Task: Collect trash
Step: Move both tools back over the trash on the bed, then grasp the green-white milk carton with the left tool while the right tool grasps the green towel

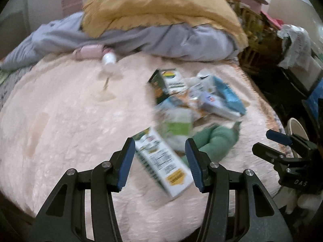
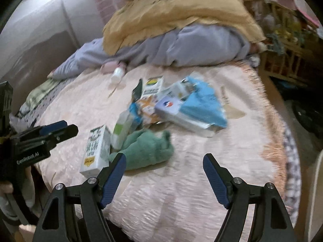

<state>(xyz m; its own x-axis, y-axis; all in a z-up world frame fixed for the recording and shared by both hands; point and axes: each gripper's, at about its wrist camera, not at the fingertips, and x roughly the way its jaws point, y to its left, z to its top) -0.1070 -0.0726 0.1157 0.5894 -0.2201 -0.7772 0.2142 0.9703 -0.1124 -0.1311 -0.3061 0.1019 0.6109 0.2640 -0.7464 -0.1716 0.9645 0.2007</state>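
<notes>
1. The nearest piece of trash is the white milk carton (image 1: 161, 161), lying flat on the pink bedspread (image 1: 60, 121) at the near end of the litter pile. In the left wrist view its long axis runs on a diagonal, from upper left down to lower right.
2. My left tool (image 1: 159, 161) hangs right over that carton, which shows in the gap between the two blue pads. The jaws stand partly open and the pads press on nothing.
3. Because the carton lies askew to the jaw line, I judge I need to roll the left wrist so the pads close across its narrow sides.
4. Just beyond it lie a green-labelled carton (image 1: 177, 125) and a rolled green towel (image 1: 214, 141), both close beside it, so a sloppy closure could catch them.
5. Farther back sits the heap of boxes, with a blue-and-white box (image 2: 193, 111) on top.
6. My right tool (image 2: 164, 179) is open wide and empty over bare bedspread, with the towel ahead to its left. It is farther from the milk carton (image 2: 97, 149), so I take the left hand as nearer.
</notes>
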